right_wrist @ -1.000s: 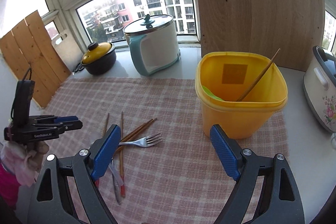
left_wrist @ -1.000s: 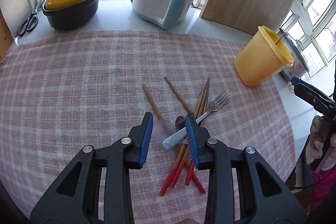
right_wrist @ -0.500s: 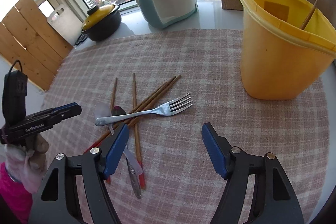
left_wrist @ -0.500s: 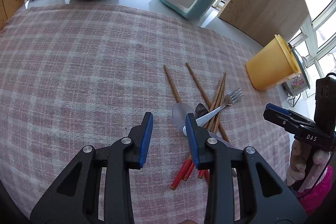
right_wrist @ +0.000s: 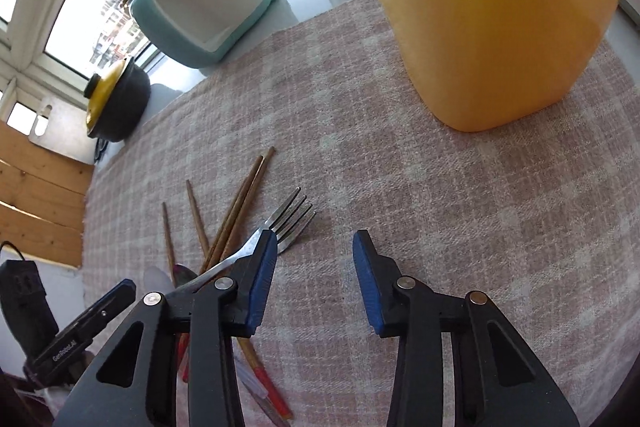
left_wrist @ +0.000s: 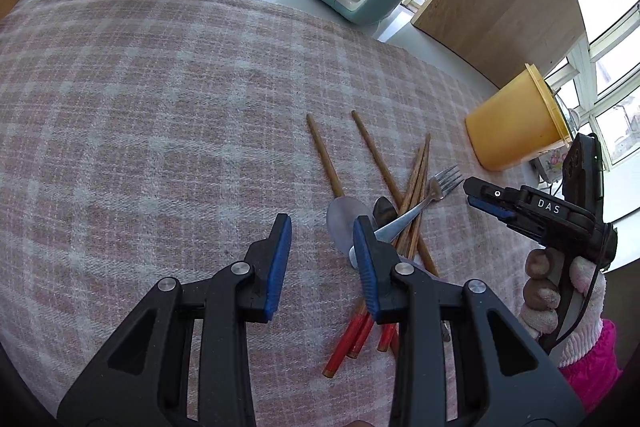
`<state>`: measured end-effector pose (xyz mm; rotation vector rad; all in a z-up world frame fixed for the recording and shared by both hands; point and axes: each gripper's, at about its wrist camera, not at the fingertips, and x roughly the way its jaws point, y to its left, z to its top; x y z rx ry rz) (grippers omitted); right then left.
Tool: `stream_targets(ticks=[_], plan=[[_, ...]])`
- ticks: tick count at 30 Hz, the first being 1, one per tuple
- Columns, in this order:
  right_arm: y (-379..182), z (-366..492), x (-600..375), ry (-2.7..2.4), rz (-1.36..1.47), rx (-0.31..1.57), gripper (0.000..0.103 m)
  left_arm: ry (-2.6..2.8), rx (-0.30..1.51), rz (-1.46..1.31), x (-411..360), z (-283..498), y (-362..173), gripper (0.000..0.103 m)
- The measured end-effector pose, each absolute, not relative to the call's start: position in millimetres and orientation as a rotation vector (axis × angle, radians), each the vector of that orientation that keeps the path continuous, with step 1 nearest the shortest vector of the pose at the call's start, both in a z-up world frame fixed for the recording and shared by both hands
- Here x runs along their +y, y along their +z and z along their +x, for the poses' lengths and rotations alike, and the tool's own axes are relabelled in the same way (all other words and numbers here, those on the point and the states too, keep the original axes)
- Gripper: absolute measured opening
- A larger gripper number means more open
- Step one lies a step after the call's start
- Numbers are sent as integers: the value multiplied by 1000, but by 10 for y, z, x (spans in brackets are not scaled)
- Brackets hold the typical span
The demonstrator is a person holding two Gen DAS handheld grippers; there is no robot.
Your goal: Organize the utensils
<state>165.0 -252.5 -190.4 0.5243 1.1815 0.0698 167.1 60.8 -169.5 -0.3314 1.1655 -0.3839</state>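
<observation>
Your left tongs (left_wrist: 322,251) stand narrow and empty; right tongs (right_wrist: 315,267) closing on nothing. Fork (right_wrist: 280,227), spoons and chopsticks (left_wrist: 412,195) piled mid-tabletop; yellow bin (left_wrist: 516,123) near right edge. Most sorting left.

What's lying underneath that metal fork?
The fork lies across wooden chopsticks, its handle over a dark metal spoon beside a clear spoon. The handle's end and what lies under it hide behind the left tool's finger.
</observation>
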Motion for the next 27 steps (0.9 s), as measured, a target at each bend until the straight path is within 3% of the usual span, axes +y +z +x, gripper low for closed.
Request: stream_targets(ticks=[17, 19, 27], plan=[[-1955, 1849, -2386, 41, 536, 1162, 28, -428, 1202, -347, 454, 1780, -1833, 32], [-1966, 1853, -2380, 37, 527, 1162, 20, -432, 1206, -360, 438, 1792, -1854, 32], [-1984, 1869, -2423, 39, 547, 1160, 12, -439, 1201, -360, 409, 1792, -1863, 11]])
